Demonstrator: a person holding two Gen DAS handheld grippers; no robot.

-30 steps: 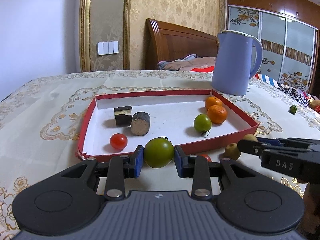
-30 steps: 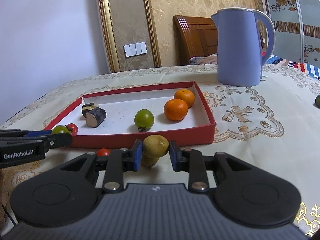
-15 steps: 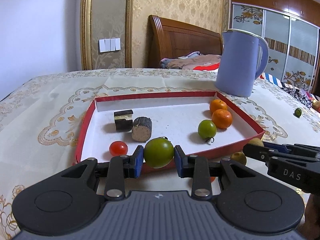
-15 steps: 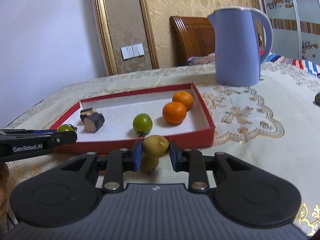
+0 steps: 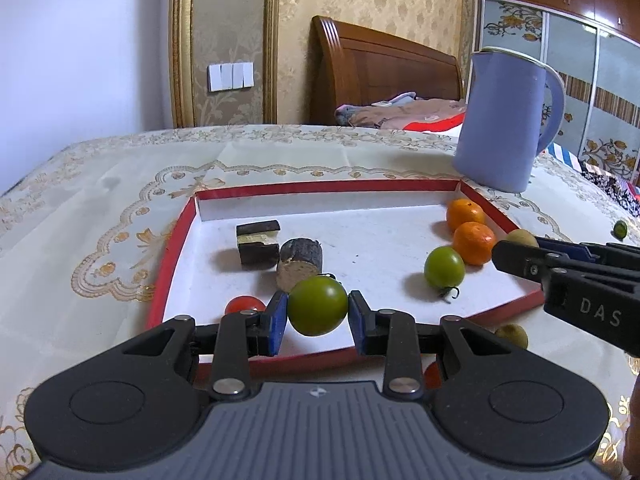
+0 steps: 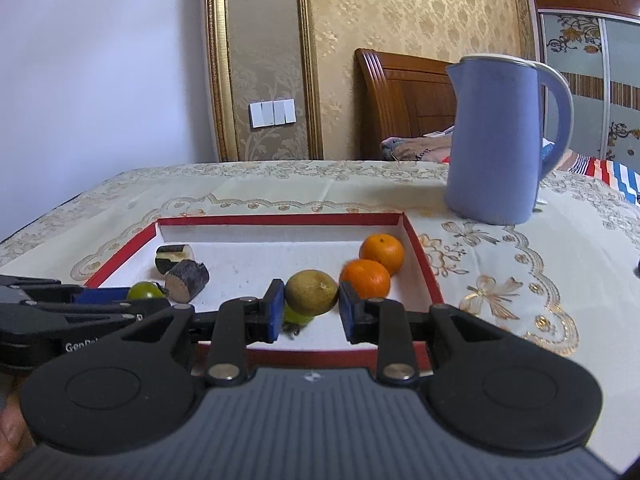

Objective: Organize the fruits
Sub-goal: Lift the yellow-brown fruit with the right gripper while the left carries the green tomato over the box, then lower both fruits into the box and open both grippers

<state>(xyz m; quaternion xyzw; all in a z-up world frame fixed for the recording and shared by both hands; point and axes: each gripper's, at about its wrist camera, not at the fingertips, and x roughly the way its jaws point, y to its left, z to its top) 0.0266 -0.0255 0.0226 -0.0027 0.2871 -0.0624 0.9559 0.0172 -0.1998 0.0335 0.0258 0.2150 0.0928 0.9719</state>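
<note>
Red-rimmed shallow white tray (image 5: 172, 252) centre bare, fruit along edges. Left gripper (image 5: 317, 320) jaws pinching green tomato (image 5: 317, 306) over near rim; right gripper (image 6: 311, 308) jaws pinching yellow-brown round fruit (image 6: 311, 292) above tray. Left view alone shows red cherry tomato (image 5: 244, 305).

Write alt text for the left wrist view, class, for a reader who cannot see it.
The left gripper clamps a green tomato over the near edge of a red-rimmed tray holding two oranges, another green tomato, a red tomato and two dark blocks. The right gripper enters from the right; a blue kettle stands behind.
</note>
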